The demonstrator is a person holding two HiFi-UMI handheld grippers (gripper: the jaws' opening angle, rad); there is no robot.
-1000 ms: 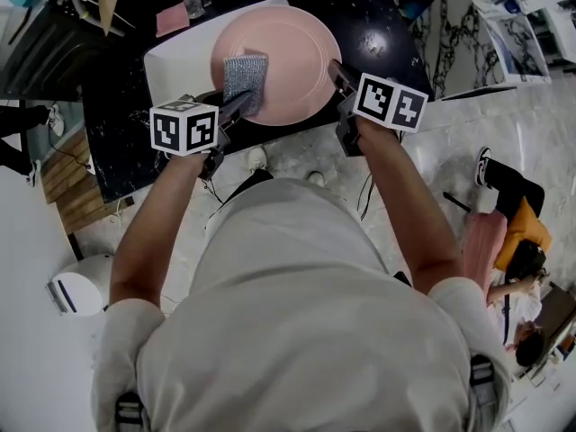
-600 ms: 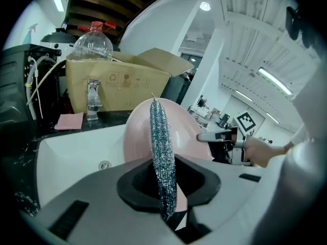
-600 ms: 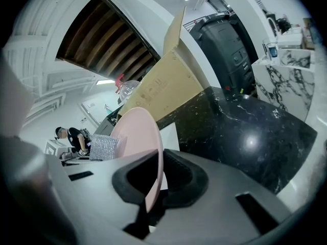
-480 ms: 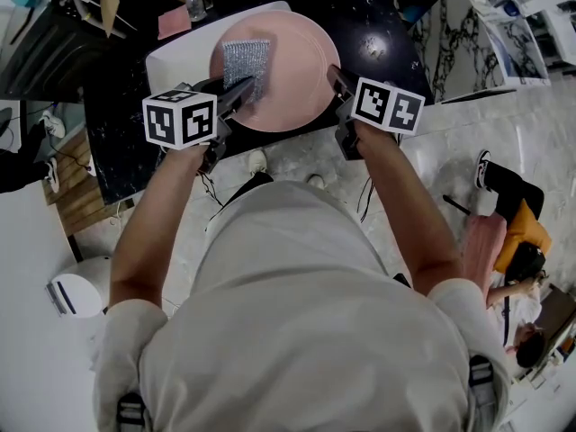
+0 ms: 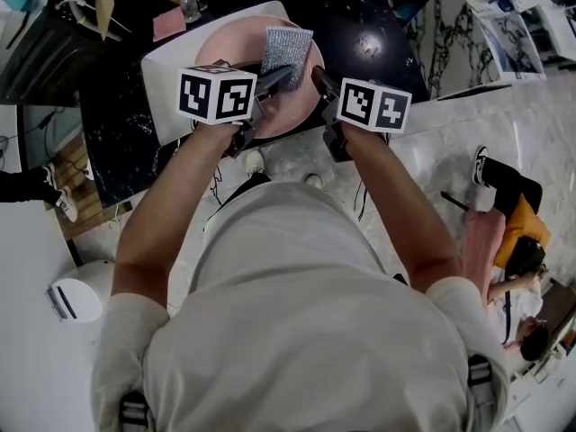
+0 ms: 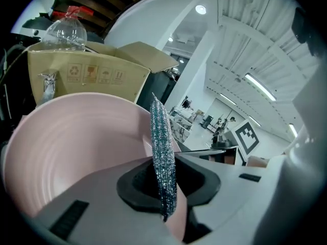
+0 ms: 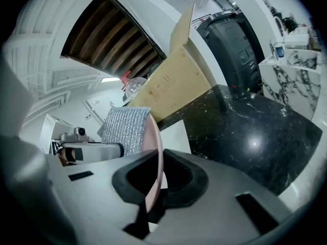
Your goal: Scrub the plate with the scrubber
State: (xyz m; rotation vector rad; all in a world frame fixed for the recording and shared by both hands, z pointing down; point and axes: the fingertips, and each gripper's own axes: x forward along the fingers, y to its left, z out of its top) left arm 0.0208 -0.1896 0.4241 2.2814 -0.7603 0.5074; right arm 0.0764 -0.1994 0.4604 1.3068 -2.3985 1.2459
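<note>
— Where is the plate?
— The pink plate (image 5: 236, 48) is over a white tray (image 5: 166, 70) on the black counter (image 5: 360, 7), just ahead of the person's two arms.
— What holds it?
— The right gripper (image 7: 156, 180). Its jaws are clenched on the near rim of the plate. In the right gripper view the rim runs edge-on straight through the gap between the two dark pads.
— And the scrubber?
— The silver scrubber (image 6: 163, 152) is pinched in the left gripper (image 6: 166, 188). The jaws are closed on its lower end, and it stands up edge-on out of them.
— Is it on the plate?
— Yes. In the head view it lies over the far right part of the plate, with its top edge reaching past the rim. The right gripper view shows its flat side against the plate's face.
— How do the two grippers stand to each other?
— Side by side at the plate's near edge, with their marker cubes near each other but apart.
— Anything behind?
— A cardboard box (image 6: 87, 75) with open flaps stands beyond the plate, and a clear plastic bottle (image 6: 64, 32) shows above it. I cannot tell whether the plate rests flat on the tray or is tipped up.
</note>
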